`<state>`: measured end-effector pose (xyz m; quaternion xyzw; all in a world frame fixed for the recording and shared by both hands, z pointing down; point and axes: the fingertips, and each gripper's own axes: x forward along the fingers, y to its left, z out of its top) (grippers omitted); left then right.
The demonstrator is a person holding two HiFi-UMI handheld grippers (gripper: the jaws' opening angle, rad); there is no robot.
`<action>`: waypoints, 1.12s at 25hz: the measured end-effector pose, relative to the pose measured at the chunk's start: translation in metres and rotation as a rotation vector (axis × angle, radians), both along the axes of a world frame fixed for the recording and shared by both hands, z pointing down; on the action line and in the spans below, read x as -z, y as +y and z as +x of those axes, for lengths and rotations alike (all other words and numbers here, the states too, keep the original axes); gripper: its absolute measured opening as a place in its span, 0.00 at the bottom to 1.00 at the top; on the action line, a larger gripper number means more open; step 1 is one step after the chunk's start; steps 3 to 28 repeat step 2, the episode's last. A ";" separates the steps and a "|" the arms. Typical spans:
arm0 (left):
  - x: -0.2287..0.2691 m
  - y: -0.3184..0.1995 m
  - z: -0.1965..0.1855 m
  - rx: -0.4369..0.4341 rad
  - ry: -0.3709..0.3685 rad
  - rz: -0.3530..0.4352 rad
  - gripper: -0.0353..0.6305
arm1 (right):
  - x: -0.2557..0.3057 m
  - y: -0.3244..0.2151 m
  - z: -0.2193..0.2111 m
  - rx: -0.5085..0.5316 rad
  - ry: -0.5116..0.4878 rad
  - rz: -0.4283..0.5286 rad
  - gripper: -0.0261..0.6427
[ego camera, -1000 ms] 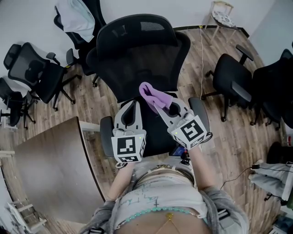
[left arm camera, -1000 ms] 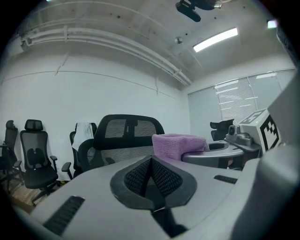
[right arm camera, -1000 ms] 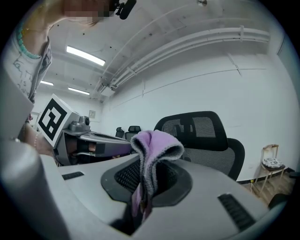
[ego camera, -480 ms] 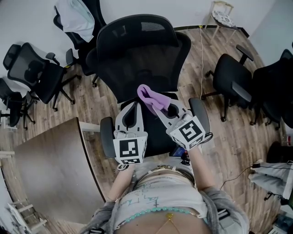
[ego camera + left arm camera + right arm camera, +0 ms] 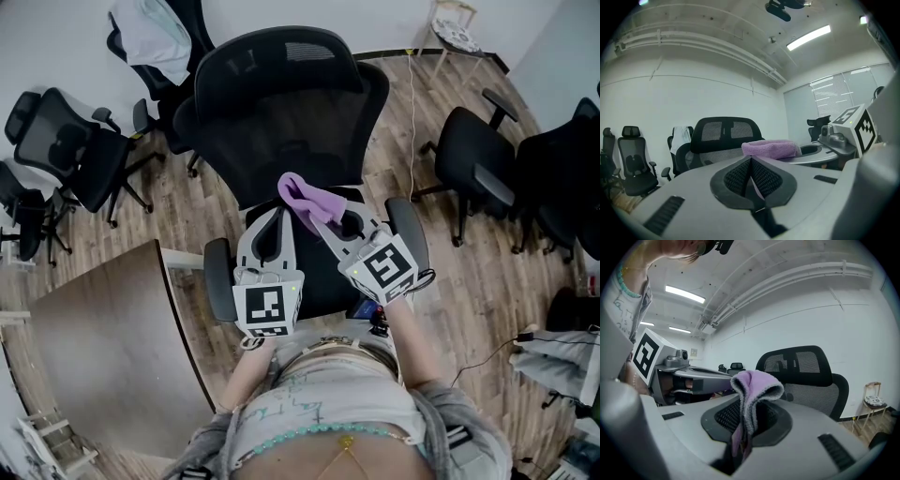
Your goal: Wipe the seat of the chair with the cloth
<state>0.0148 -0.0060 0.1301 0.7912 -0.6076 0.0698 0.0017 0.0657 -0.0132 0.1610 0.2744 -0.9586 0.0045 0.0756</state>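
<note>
In the head view a black mesh-backed office chair (image 5: 281,103) faces me, and its seat (image 5: 317,267) lies under both grippers. My right gripper (image 5: 326,217) is shut on a purple cloth (image 5: 307,197), which bunches up out of the jaws above the back of the seat. The same cloth (image 5: 751,389) folds over the closed pads in the right gripper view. My left gripper (image 5: 266,223) hovers just left of it with the jaws shut and nothing in them. In the left gripper view the cloth (image 5: 771,148) shows just beyond the left gripper (image 5: 751,160).
Black office chairs (image 5: 66,150) stand at the left, one draped with a white garment (image 5: 152,37). More chairs (image 5: 478,169) stand at the right. A wooden table (image 5: 103,347) is at my lower left. A small stool (image 5: 457,28) and a floor cable (image 5: 412,103) are behind.
Both grippers have drifted slightly left and forward over the seat, carrying the cloth with them. The grip on the cloth is the same.
</note>
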 end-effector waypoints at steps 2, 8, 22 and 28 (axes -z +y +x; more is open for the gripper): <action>-0.001 0.000 0.001 -0.001 -0.001 0.000 0.06 | -0.001 0.000 0.001 -0.007 -0.005 -0.007 0.11; -0.001 0.000 0.001 -0.001 -0.001 0.000 0.06 | -0.001 0.000 0.001 -0.007 -0.005 -0.007 0.11; -0.001 0.000 0.001 -0.001 -0.001 0.000 0.06 | -0.001 0.000 0.001 -0.007 -0.005 -0.007 0.11; -0.001 0.000 0.001 -0.001 -0.001 0.000 0.06 | -0.001 0.000 0.001 -0.007 -0.005 -0.007 0.11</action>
